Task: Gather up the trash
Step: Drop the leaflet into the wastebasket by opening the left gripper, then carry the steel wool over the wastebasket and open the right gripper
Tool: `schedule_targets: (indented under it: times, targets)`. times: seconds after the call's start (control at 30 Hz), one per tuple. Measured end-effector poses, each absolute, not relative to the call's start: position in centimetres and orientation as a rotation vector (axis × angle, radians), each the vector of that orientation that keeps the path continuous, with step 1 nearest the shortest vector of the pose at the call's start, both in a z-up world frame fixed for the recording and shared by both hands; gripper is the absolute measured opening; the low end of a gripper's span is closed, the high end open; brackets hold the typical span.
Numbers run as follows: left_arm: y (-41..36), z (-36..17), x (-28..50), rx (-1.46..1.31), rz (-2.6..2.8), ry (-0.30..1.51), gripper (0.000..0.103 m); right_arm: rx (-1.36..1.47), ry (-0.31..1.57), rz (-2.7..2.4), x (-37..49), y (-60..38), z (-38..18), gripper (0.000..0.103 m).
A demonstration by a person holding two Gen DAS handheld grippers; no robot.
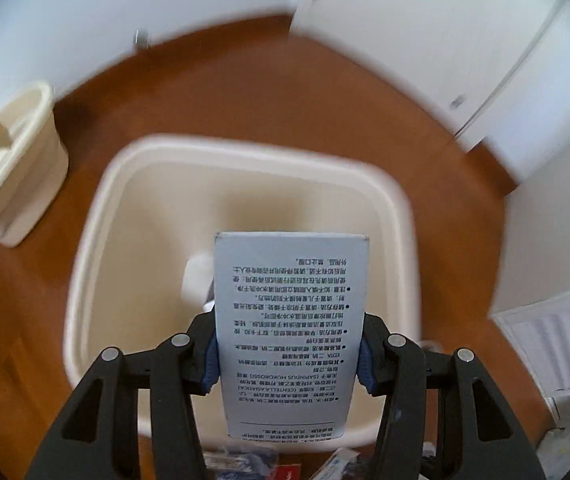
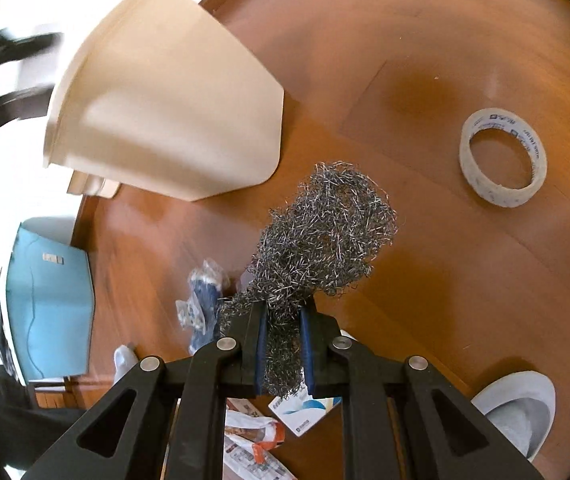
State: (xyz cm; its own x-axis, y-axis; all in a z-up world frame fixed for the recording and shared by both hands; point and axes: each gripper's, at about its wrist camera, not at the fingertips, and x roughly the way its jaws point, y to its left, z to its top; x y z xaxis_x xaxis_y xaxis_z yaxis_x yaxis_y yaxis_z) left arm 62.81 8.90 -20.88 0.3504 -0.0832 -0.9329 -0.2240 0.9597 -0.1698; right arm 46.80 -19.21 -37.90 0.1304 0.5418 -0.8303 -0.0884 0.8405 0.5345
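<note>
A pale blue printed carton (image 1: 291, 332) is gripped by the left gripper (image 1: 289, 356) above a cream plastic bin (image 1: 97, 280). A grey steel-wool scourer (image 2: 317, 240) is clenched in the right gripper (image 2: 283, 344).

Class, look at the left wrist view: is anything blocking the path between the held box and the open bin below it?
Nothing visible. The left claw holds the box directly over the bin, whose mouth is open; only a small white item lies inside.

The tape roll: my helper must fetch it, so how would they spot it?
On the brown wooden floor, look past the cream bin to the open boards. The tape roll lies flat there alone, a white ring with small blue print.
</note>
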Motion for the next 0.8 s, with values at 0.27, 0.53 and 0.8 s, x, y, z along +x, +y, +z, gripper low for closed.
schedule_targets:
  times: [0.27,0.53,0.8]
  targets:
    - [11.4,-28.6,65.3,-0.392,0.221,1.462,0.051,0.431,1.389,0.442,46.4,-21.0,-38.1,0.015]
    - [10.5,-23.9,63.5,-0.413,0.180,1.291,0.077,0.417,1.329,0.428,47.0,-21.3,-36.5,0.015]
    - [12.6,-17.9,52.3,-0.531,0.225,1.012,0.077,0.342,1.014,0.482,53.5,-20.6,-26.4,0.015]
